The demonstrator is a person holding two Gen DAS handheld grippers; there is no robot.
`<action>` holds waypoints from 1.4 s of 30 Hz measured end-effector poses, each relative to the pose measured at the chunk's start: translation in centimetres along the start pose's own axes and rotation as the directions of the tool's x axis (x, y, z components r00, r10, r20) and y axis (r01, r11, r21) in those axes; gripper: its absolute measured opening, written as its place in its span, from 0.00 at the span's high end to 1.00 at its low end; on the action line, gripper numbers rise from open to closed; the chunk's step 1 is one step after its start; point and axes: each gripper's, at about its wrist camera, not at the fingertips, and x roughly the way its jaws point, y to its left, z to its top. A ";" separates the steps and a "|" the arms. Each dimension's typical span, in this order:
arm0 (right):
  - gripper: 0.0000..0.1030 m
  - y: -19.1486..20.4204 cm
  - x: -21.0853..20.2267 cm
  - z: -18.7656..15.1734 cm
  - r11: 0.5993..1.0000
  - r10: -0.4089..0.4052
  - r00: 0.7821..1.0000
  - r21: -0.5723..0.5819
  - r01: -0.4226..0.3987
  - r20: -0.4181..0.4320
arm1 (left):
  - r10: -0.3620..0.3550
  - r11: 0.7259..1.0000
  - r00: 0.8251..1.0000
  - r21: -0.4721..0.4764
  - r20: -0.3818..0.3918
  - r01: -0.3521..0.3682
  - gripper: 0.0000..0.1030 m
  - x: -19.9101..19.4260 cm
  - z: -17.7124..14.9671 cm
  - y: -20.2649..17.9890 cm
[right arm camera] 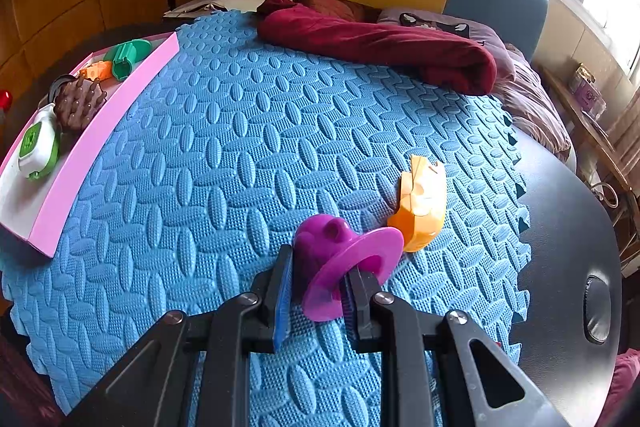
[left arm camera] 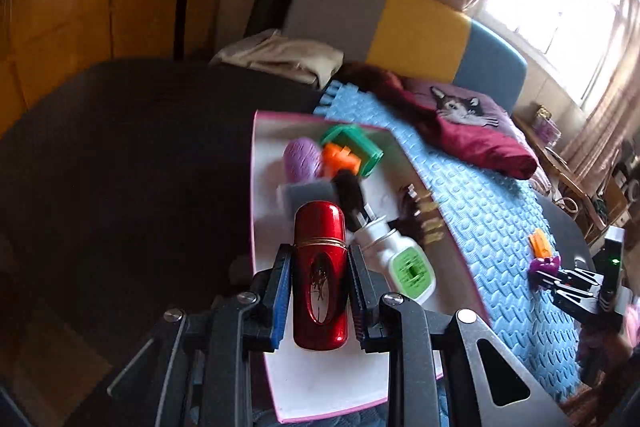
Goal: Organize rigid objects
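Red glossy metal capsule (left arm camera: 320,275), clamped lengthwise in the left claw (left arm camera: 319,301), hangs over the pink-rimmed white tray's (left arm camera: 344,391) near end, while the right claw (right arm camera: 316,301) pinches a purple plastic hat-shaped toy (right arm camera: 344,259) on the blue foam mat (right arm camera: 224,155).

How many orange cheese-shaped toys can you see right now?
2: one orange cheese toy lies on the blue foam mat, one inside the pink tray. Others may hide beneath tray items.

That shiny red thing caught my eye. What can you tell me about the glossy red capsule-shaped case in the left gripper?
The glossy red capsule-shaped case looks like lacquered metal or plastic, with rounded ends, a thin gold band round its middle and a dark oval marking below. The left gripper is shut on its lower half, a pad on each side. It hangs over the near part of the pink-rimmed white tray, pointing away from the camera.
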 end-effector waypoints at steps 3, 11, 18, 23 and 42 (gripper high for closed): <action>0.79 0.0 -0.1 0.0 1.000 -0.001 1.000 -0.003 0.001 0.000 | -0.024 0.999 0.998 -0.042 -0.053 0.022 0.75 1.3 -0.4 0.3; 0.80 0.1 0.0 0.0 1.000 -0.001 1.000 -0.003 0.001 0.000 | 0.012 0.999 0.993 -0.032 -0.114 -0.016 0.74 4.7 -0.7 -0.6; 0.80 0.1 0.0 0.0 1.000 -0.004 1.000 -0.008 0.004 0.000 | 0.068 0.998 0.993 0.001 -0.099 -0.068 0.73 5.5 -0.8 -0.8; 0.80 0.2 0.0 0.0 1.000 -0.006 1.000 -0.012 0.006 0.000 | 0.075 0.997 0.995 0.012 -0.068 -0.075 0.68 4.5 -0.7 -0.8; 0.85 -0.1 -0.1 0.1 1.000 0.015 1.000 0.021 -0.015 -0.004 | 0.101 0.995 0.995 0.003 0.025 -0.101 0.64 0.7 -0.3 -0.3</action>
